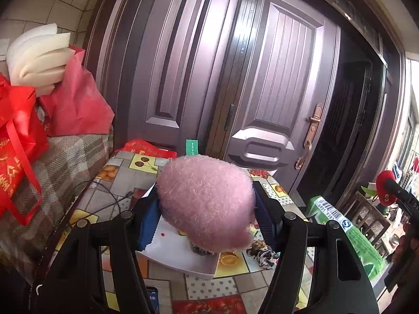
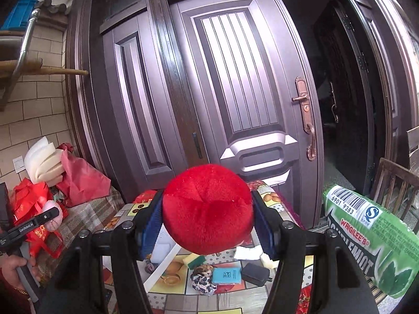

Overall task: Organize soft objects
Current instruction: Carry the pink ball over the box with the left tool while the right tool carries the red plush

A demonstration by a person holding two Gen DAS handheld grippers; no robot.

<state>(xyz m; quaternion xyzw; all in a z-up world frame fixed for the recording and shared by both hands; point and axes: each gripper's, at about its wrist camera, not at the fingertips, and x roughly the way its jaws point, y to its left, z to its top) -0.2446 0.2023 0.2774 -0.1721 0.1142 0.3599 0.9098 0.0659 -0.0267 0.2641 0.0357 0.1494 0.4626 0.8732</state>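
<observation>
My left gripper (image 1: pixel 207 209) is shut on a fuzzy pink plush toy (image 1: pixel 207 201) and holds it above a white tray (image 1: pixel 180 256) on the patterned table (image 1: pixel 123 175). My right gripper (image 2: pixel 208 217) is shut on a red plush toy (image 2: pixel 209 206) and holds it above the table (image 2: pixel 272 196). The red toy also shows far right in the left wrist view (image 1: pixel 385 185). The pink toy shows at the left in the right wrist view (image 2: pixel 53 214). A leopard-print scrunchie (image 2: pixel 201 277) lies on the table below.
A green Doublemint-style plush pillow (image 2: pixel 371 238) leans at the table's right edge. A yellow sponge (image 2: pixel 195 259), a blue card (image 2: pixel 226 274), a black adapter (image 2: pixel 255 273) and white cloth (image 2: pixel 247 252) lie on the table. Red bags (image 1: pixel 18 141) and white foam (image 1: pixel 39 55) sit left. Brown doors (image 1: pixel 282 78) stand behind.
</observation>
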